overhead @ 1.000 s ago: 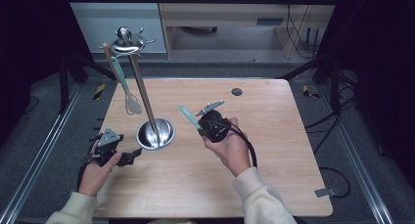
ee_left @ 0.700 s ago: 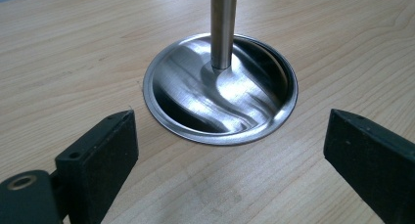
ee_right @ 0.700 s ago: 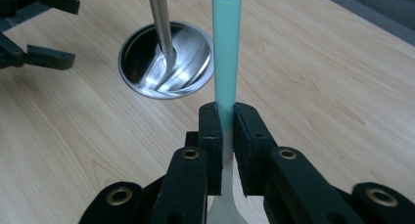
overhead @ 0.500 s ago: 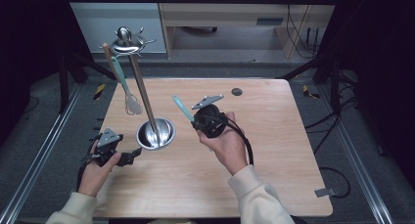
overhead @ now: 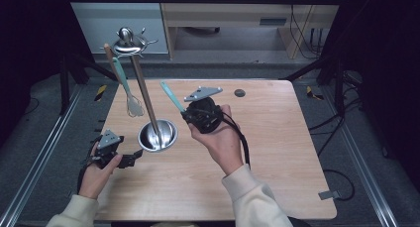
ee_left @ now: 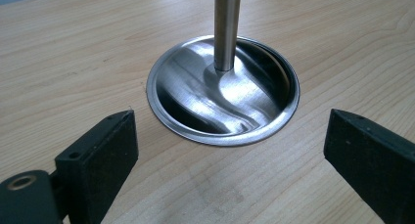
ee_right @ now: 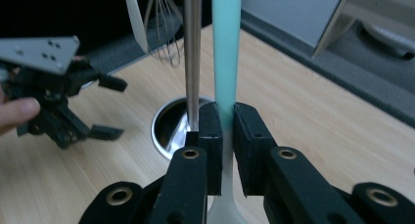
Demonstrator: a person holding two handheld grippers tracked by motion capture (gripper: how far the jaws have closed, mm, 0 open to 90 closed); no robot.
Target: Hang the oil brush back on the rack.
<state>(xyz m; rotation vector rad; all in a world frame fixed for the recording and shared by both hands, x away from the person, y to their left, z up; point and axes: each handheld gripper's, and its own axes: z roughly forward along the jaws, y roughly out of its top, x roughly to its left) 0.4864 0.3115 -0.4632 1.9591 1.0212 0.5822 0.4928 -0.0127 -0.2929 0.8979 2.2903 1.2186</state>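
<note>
Right gripper, clamped on a teal utensil, has climbed and drifted leftward toward the rack over the last second, its handle now tilted up beside the pole; probably it is headed for a hook beside the hanging whisk. Left gripper waits spread wide, empty, beside the rack's base. No writing is legible; a white mark on the utensil's handle is unreadable.

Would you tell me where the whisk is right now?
In the high view the whisk hangs from the rack at the table's far left, above the wood.
</note>
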